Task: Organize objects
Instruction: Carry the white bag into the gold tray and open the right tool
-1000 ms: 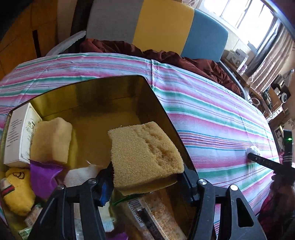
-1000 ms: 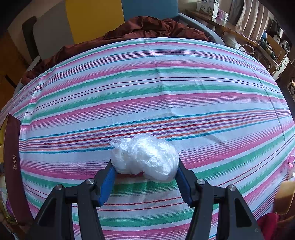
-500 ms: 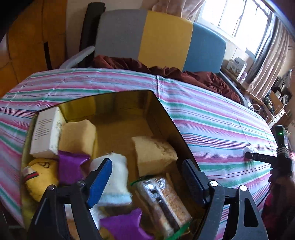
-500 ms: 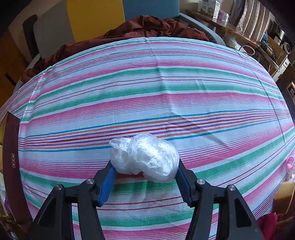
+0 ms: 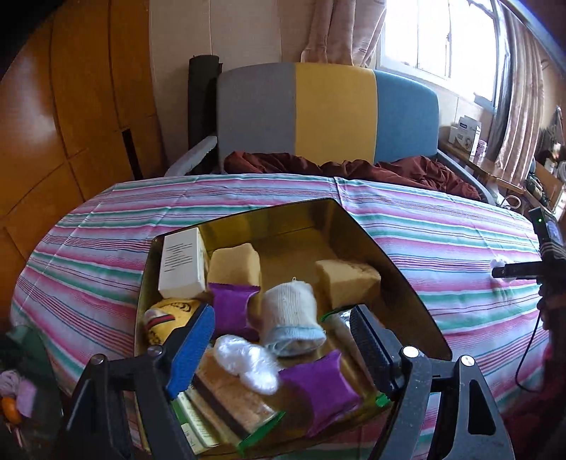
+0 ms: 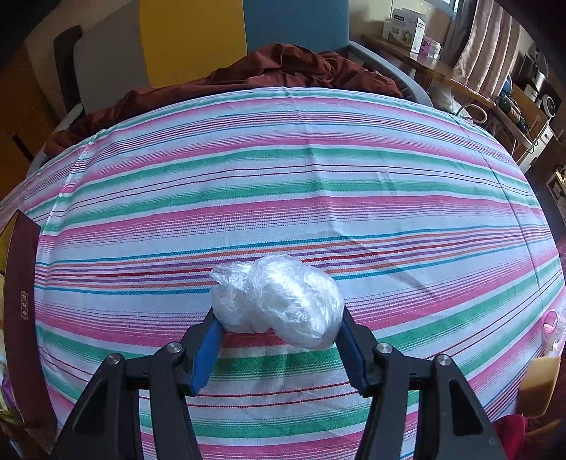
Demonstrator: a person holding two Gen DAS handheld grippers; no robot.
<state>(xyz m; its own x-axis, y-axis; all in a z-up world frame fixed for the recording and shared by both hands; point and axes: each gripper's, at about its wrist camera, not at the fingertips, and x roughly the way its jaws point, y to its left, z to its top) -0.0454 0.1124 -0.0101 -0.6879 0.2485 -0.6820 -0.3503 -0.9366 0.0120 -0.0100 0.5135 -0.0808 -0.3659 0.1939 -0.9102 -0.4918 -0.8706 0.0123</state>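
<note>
Over gold box [image 5: 361, 226] | L tongs [image 5: 279, 339] released, empty | R tongs [image 6: 277, 327] grasping plastic wad [image 6: 279, 297]

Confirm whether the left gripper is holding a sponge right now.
No: the left gripper is open and empty, and the sponge lies in the gold box.

Place: a lived-in home room, bedroom-like.
Bed: striped sheet [image 6: 283, 184] spread over it, maroon blanket [image 5: 353, 170] bunched at the far end.
Headboard [image 5: 329, 109]: padded panels of grey, yellow and blue.
Walls: wooden wardrobe panels [image 5: 70, 106] on the left.
Window [image 5: 438, 35]: daylight, pinkish curtains [image 5: 516, 88] beside it.
Side: cluttered shelf [image 6: 442, 70] with boxes [image 6: 406, 26] and small appliances.
</note>
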